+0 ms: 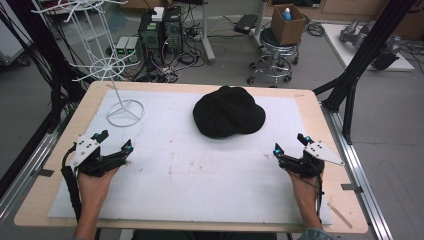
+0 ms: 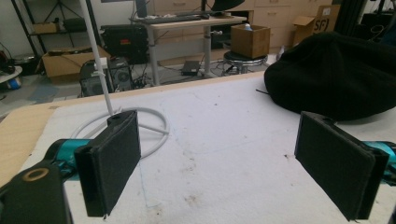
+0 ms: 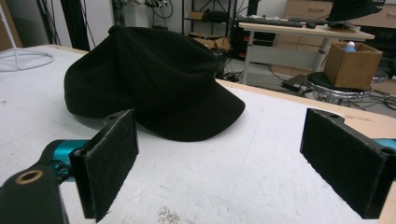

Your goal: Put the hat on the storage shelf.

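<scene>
A black peaked cap lies flat on the white mat, toward the far middle of the table. A white wire hat stand rises at the far left, its ring base resting on the mat. My left gripper rests low at the near left, open and holding nothing, short of the ring base. My right gripper is at the near right, also open and holding nothing. The cap sits beyond my right jaws, its peak turned toward them. The same cap shows to the right of my left jaws.
The wooden table edge frames the mat. Beyond the table stand a stool bearing a cardboard box, computer towers with cables, and black frame posts at the right. Bare mat separates the two grippers.
</scene>
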A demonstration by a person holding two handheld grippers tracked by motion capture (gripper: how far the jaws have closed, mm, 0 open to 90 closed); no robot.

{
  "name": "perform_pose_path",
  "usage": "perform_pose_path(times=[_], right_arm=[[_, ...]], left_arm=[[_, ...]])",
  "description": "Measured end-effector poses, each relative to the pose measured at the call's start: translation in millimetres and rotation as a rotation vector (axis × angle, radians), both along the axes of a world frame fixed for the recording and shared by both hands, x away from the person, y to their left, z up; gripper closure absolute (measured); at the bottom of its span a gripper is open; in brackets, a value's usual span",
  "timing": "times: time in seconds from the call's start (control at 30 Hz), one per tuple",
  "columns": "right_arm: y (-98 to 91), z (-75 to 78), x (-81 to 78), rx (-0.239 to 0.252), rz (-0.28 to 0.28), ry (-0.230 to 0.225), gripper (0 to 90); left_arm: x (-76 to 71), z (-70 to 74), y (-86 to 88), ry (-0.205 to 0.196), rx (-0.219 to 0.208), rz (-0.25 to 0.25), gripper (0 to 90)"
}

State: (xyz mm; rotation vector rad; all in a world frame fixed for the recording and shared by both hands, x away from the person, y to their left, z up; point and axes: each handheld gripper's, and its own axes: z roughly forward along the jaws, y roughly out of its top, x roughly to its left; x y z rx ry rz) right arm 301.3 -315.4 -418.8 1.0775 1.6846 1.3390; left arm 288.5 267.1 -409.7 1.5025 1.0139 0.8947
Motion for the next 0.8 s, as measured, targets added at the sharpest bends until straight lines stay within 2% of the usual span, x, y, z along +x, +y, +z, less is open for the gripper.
perform_pose_path(times=[0.27, 0.6, 0.73, 0.8], right_arm=[[-0.6, -0.7, 0.9, -0.004, -0.003, 0.006, 10.7], [-0.3, -0.7, 0.9, -0.007, -0.004, 0.006, 10.7], [-0.5, 0.2, 1.5, -0.006, -0.002, -0.006, 10.7], [-0.6, 2.7, 1.9, 0.017, -0.006, -0.024, 10.6]], left_arm=[[0.3, -0.7, -0.9, 0.000, 0.006, -0.001, 14.8], [0.6, -1.3, 0.0, 0.006, -0.006, 0.000, 14.9], [1.3, -1.7, -1.9, 0.002, -0.007, -0.005, 14.9], [1.4, -2.1, -1.9, 0.005, -0.008, -0.010, 14.9]])
